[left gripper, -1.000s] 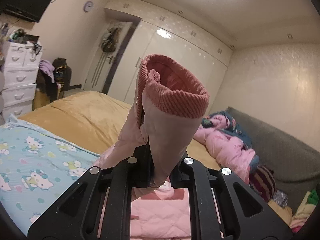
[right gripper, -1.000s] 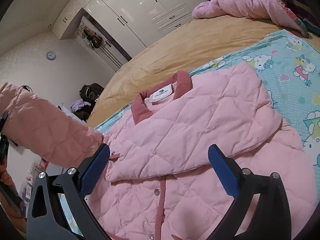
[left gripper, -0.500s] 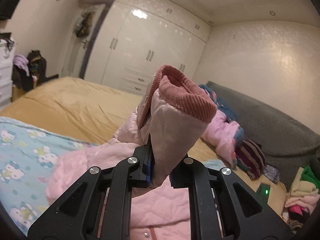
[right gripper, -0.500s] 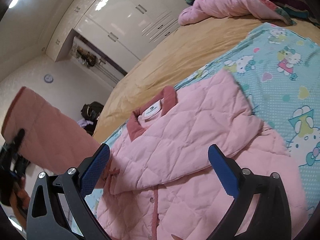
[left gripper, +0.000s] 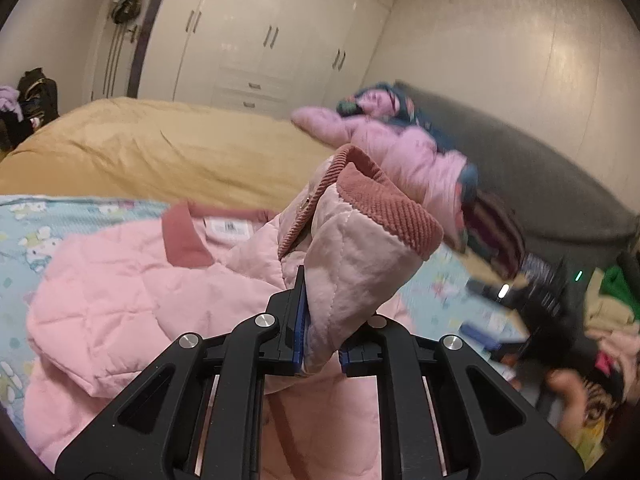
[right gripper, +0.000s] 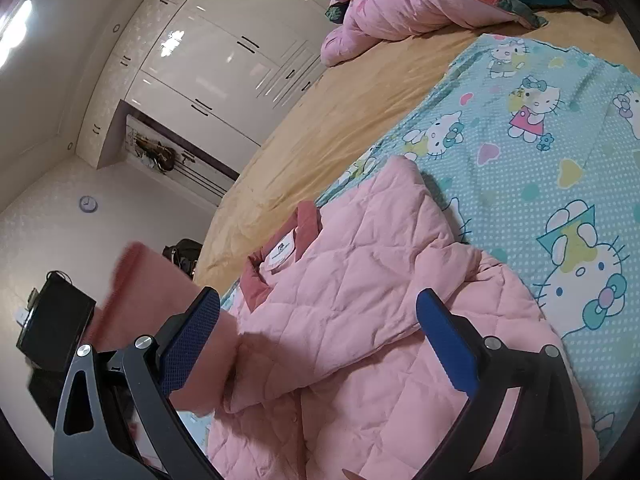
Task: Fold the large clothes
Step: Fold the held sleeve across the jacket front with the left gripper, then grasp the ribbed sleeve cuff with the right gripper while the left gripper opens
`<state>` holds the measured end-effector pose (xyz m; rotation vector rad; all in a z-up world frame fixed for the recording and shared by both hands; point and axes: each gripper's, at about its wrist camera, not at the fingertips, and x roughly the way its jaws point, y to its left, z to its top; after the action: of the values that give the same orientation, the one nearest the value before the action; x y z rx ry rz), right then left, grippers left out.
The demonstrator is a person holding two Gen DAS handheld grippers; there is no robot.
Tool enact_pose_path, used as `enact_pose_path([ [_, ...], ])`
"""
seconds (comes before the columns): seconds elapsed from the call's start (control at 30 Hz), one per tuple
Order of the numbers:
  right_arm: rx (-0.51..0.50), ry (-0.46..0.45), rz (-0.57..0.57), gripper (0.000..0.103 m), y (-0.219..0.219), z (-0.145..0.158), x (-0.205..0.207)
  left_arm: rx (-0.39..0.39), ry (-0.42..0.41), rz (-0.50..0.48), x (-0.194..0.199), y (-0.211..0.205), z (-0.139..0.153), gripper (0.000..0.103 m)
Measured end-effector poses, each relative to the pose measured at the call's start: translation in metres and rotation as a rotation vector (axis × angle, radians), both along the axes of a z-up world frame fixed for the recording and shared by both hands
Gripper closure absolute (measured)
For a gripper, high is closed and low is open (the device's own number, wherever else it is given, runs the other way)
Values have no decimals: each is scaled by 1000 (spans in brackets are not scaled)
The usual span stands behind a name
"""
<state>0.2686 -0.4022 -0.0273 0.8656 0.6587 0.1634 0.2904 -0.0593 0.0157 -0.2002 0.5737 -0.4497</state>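
A pink quilted jacket point(right gripper: 360, 320) with a dark pink collar point(right gripper: 308, 220) lies front up on a blue cartoon-print sheet point(right gripper: 540, 160). One sleeve lies folded across its chest. My left gripper point(left gripper: 320, 344) is shut on the other sleeve point(left gripper: 352, 272) just below its ribbed dark pink cuff point(left gripper: 384, 204), holding it up over the jacket body point(left gripper: 120, 292). In the right wrist view that raised sleeve point(right gripper: 160, 292) shows at the left, partly behind one finger. My right gripper point(right gripper: 320, 336) hovers open over the jacket's chest with nothing between its blue pads point(right gripper: 448, 344).
A mustard bedspread point(left gripper: 160, 148) covers the far bed. A heap of pink bedding point(right gripper: 400, 4) lies at the headboard side by a grey couch point(left gripper: 540, 184). White wardrobes point(left gripper: 260, 40) line the far wall. Clothes piles and a dark device point(left gripper: 540, 292) sit at the right.
My left gripper has dropped and swung right with the sleeve, bringing the cuff down over the jacket. The right gripper has rolled and drifted sideways above the jacket, still open.
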Motion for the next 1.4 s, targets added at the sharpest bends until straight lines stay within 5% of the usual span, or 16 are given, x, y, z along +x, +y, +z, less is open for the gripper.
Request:
enact_pose_path([
  [0.47,25,71,44,5,5,-17,9,231,137,-142,-1,-53,-77,90],
  [0.7,-5,128,106,5,21,-30,19,343,139,-165,-11,-65,-89,84],
  [0.97,161,221,267,5,48,-64,38,373,157,-232,-24,-73,-92,47],
  [1.03,176,221,291,5,56,-66,39,342,171,-253,-28,-70,-90,18],
  [1.27,145,222,295,13,65,-64,38,283,137,-217,-42,-32,-67,11],
  [1.4,106,222,273,24,65,-64,38,260,88,-46,-25,20,-46,10],
])
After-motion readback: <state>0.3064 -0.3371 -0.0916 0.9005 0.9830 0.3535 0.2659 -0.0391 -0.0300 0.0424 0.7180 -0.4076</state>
